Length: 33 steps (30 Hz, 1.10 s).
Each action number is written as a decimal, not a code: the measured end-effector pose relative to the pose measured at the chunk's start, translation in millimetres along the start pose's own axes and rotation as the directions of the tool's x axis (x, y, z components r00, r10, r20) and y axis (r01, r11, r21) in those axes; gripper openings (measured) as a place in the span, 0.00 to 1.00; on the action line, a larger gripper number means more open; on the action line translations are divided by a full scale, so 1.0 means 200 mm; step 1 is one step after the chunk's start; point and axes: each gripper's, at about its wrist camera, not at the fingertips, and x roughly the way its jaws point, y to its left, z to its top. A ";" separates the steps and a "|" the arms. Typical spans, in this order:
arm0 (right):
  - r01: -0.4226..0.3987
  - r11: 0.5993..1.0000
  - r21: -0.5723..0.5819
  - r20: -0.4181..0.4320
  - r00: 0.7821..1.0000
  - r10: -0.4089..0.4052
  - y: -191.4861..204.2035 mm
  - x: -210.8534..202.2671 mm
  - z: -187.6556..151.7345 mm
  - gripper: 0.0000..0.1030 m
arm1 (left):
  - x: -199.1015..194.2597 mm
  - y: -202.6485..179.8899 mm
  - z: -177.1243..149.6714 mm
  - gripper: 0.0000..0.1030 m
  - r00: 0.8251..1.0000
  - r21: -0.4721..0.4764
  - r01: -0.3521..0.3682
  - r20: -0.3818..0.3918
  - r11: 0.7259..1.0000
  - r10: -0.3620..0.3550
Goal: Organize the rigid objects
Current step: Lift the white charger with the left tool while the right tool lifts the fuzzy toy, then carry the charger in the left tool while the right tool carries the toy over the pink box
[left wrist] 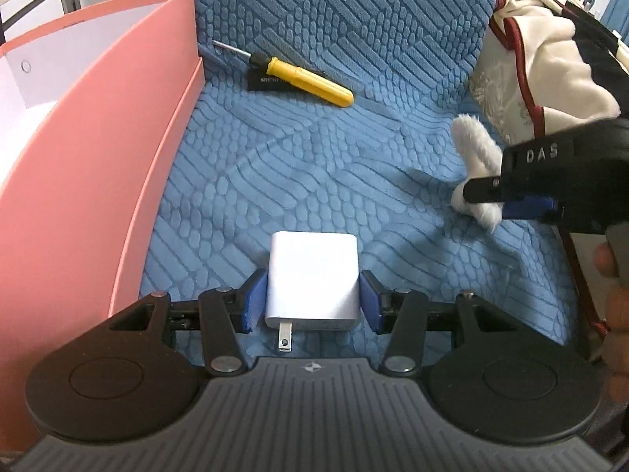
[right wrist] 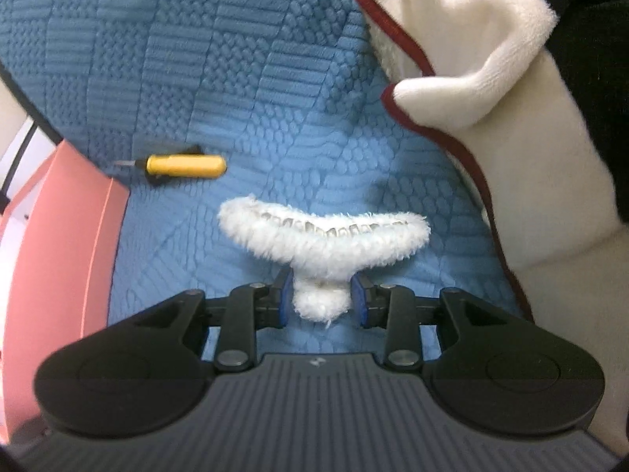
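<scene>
- Left gripper [left wrist: 312, 301] sits nearest me, its blue pads [left wrist: 251, 299] on either flank of a white USB wall charger [left wrist: 312, 275]; the pads look pressed against its sides, so I read it as pinched, prongs pointing back toward the camera.
- I cannot tell whether the charger is lifted or resting on the blue quilted cushion [left wrist: 314, 165]; it lies low over the fabric, just right of the pink bin.
- Right gripper [right wrist: 323, 299] is clamped on the stub of a fluffy white hair claw clip [right wrist: 322, 236], whose furry arms spread out beyond the fingertips with clear teeth showing along the far edge.
- From the left camera, that same clip pokes out of the right tool, off to the right and well apart from the charger.
- To the left stands the pink storage bin [left wrist: 98, 165], its tall wall beside the charger, open top near the left tool.
- Farther back, a yellow-handled screwdriver [left wrist: 302, 78] lies on the cushion near the bin's far corner, resting across a small dark card, untouched.
- A cream garment with dark red trim [right wrist: 491, 78] is heaped at the right.
- I judge both pickups made and the drop-off pending.
- Next calls for swinging the charger leftward over the wall, clearing the rim before I let go.
</scene>
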 end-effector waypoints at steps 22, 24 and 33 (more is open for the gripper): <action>0.013 0.997 0.070 0.047 0.999 -0.016 0.03 0.06 0.07 0.48 | 0.01 -0.01 0.03 0.60 1.000 -0.015 0.004 0.020 1.000 -0.004; 0.025 0.999 0.040 0.058 0.998 -0.027 0.05 0.07 0.07 0.48 | 0.01 -0.01 0.03 0.60 1.000 -0.007 -0.006 0.018 1.000 0.006; 0.083 0.996 -0.020 0.089 0.993 -0.081 0.10 0.07 0.06 0.33 | 0.01 0.02 0.03 0.60 1.000 -0.038 0.000 0.023 0.999 0.001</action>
